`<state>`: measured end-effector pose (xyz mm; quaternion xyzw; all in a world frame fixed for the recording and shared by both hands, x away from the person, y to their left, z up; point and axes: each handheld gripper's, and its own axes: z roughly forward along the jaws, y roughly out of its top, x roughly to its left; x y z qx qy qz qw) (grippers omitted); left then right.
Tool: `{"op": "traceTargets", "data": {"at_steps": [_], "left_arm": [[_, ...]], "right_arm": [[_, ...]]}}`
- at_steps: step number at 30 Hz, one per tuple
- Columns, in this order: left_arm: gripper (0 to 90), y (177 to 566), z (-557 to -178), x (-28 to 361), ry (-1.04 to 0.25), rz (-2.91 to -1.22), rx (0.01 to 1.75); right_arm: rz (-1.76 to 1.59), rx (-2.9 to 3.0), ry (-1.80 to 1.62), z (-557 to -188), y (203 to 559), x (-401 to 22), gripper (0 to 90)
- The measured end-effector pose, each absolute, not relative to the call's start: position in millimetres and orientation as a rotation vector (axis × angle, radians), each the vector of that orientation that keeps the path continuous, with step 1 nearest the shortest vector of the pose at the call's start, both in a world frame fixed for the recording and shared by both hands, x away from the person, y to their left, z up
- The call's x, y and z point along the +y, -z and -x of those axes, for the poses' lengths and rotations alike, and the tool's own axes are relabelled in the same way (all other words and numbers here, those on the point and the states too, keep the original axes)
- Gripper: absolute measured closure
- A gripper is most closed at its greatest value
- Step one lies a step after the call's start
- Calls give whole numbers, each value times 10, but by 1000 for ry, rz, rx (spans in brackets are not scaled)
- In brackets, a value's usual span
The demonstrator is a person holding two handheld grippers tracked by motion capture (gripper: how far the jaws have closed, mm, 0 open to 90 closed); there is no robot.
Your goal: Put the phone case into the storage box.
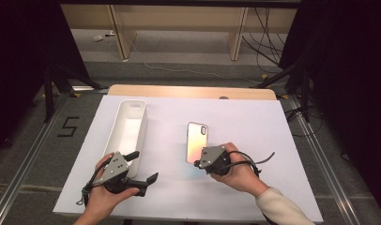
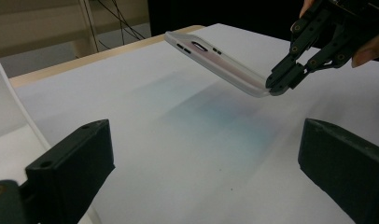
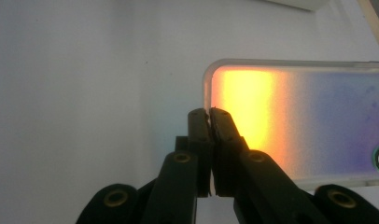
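A clear phone case (image 1: 196, 140) with an iridescent orange-to-violet back hangs tilted just above the white mat (image 1: 254, 126), casting a tinted shadow. My right gripper (image 1: 197, 163) is shut on the near corner of the case (image 3: 295, 116), its jaws pressed together on the clear rim (image 3: 209, 114). From the left gripper view the case (image 2: 215, 60) slopes up away from the right gripper (image 2: 278, 86). My left gripper (image 1: 144, 166) is open and holds nothing, beside the near end of the white bin (image 1: 127, 126); its jaws (image 2: 204, 149) stand wide apart.
The long white bin (image 2: 1, 102) lies lengthwise on the mat's left side and looks empty. A wooden table edge (image 1: 188, 91) shows behind the mat. Stands and cables are on the floor beyond.
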<state>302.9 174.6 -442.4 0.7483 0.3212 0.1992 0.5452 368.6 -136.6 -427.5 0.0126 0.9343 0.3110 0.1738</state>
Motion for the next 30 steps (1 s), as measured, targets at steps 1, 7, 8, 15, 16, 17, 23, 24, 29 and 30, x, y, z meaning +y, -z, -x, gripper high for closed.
{"op": "traceTargets", "data": {"at_steps": [1, 7, 8, 15, 16, 17, 23, 24, 29, 30], "left_arm": [[30, 4423, -3029, 1746, -473, -1775, 762], [31, 4410, -3042, 1757, -481, -1777, 751], [31, 4405, -3046, 1757, -479, -1773, 751], [46, 4319, -3113, 1747, -471, -1737, 778], [48, 4307, -3129, 1742, -476, -1739, 785], [51, 4297, -3147, 1738, -479, -1739, 787], [63, 4243, -3274, 1695, -473, -1753, 806], [64, 4237, -3300, 1681, -471, -1754, 807], [75, 4189, -3426, 1599, -471, -1769, 827], [77, 4176, -3445, 1577, -465, -1768, 830]], "right_arm": [[-28, 2645, -886, -3689, 4276, -1366, 887], [-39, 2640, -921, -3675, 4267, -1361, 888], [-38, 2644, -928, -3671, 4265, -1360, 888], [-35, 2638, -957, -3654, 4257, -1344, 888], [-25, 2631, -964, -3657, 4257, -1339, 887], [-12, 2627, -969, -3658, 4260, -1335, 888], [1, 2611, -983, -3653, 4266, -1320, 887], [-1, 2616, -988, -3649, 4267, -1318, 888], [7, 2608, -990, -3645, 4269, -1306, 887], [7, 2607, -992, -3644, 4269, -1306, 887]]}}
